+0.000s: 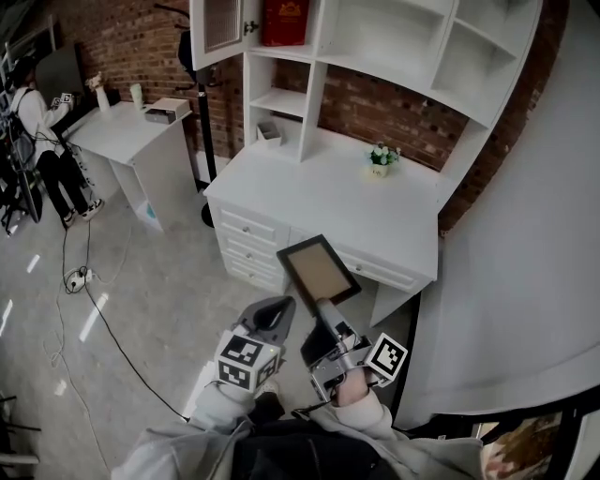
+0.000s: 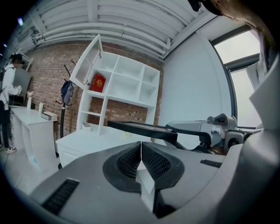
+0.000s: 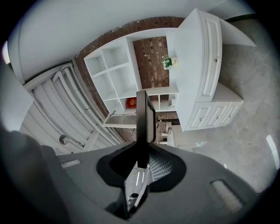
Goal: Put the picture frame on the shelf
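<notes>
A dark picture frame (image 1: 319, 269) with a brown panel hangs in the air in front of the white desk (image 1: 328, 202). My right gripper (image 1: 324, 307) is shut on its lower edge. In the right gripper view the frame (image 3: 142, 116) stands edge-on between the pads, at my right gripper (image 3: 142, 162). The white shelf unit (image 1: 375, 47) rises over the desk, with open compartments. My left gripper (image 1: 278, 307) hangs beside the right one, shut and holding nothing. The left gripper view shows its pads (image 2: 151, 159) pressed together, with the frame (image 2: 140, 128) just beyond them.
A small potted plant (image 1: 380, 157) stands on the desk. A red box (image 1: 286, 21) sits in an upper compartment beside an open cabinet door (image 1: 217, 28). A second white table (image 1: 131, 131) and a person (image 1: 37, 141) are at the far left. A cable (image 1: 94, 300) lies on the floor.
</notes>
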Demonstrator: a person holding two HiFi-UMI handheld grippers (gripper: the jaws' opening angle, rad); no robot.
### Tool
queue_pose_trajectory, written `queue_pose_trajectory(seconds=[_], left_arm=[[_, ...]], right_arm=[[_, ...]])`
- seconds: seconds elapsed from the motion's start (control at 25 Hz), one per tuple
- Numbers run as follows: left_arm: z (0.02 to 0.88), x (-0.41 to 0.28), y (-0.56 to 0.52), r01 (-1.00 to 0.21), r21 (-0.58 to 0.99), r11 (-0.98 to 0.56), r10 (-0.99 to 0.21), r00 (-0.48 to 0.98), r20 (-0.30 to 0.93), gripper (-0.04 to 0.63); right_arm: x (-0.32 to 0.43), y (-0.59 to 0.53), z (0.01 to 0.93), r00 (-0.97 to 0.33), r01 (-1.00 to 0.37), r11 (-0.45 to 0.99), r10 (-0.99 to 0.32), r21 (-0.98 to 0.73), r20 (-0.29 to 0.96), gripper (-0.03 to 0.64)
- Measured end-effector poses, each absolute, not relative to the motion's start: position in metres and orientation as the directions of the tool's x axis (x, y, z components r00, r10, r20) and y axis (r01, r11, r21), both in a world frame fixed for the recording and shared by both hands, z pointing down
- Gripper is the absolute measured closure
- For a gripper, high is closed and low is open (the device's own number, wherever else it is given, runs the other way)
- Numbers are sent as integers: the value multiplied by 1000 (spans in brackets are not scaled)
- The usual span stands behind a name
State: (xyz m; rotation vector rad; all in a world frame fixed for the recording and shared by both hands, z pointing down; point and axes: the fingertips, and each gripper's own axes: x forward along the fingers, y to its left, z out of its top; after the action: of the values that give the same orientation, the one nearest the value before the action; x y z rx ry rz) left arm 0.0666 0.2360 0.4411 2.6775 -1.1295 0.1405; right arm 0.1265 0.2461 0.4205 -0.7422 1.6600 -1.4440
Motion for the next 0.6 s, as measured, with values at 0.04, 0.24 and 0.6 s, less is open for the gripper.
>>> queue_pose_trajectory(seconds=[0.04, 0.24, 0.6], left_arm=[[442, 64, 230, -717, 176, -675, -694, 698, 176, 591], [443, 45, 199, -727, 188, -660, -707, 686, 172, 591], [447, 28, 153, -730, 182, -659, -713, 683, 159, 591]], right_arm=[[124, 239, 422, -511, 72, 176, -839, -982, -188, 548], [108, 209, 423, -519, 73, 167, -835, -983, -181, 548], [92, 160, 425, -522, 84, 182, -829, -980, -198, 548]])
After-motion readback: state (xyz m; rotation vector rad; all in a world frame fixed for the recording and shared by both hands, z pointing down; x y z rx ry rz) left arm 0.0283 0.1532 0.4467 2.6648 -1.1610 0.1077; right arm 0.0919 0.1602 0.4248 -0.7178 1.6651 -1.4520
